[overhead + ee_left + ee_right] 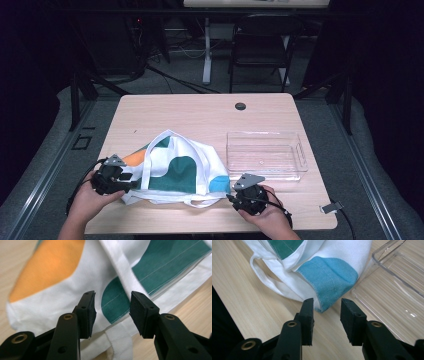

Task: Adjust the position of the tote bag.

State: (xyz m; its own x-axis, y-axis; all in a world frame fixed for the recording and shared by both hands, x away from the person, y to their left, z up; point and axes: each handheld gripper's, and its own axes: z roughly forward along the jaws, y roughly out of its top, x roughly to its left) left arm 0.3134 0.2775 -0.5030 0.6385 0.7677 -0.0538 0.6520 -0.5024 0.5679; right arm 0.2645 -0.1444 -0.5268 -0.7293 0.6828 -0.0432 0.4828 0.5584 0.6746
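Both tools stand released, jaws apart with nothing between them, one at each near corner of a white tote bag printed with green, orange and blue shapes, which lies flat on the wooden bench with its long axis running across from one tool to the other. The left tool sits right at the bag's left end; in the left gripper view its jaws straddle the hem where a green patch meets white cloth, a strap running away just beyond and an orange patch off to the tool's left. The right tool is just short of the bag's blue corner, which points at the gap between its jaws, a loose handle loop lying on the bench to its left. Each tool is about equally close to its own corner. Just beyond the right tool and touching or nearly touching the bag stands an empty clear plastic tray, so there is little room on that side; past the bag the bench is open to its far edge, likely the freer way to move.
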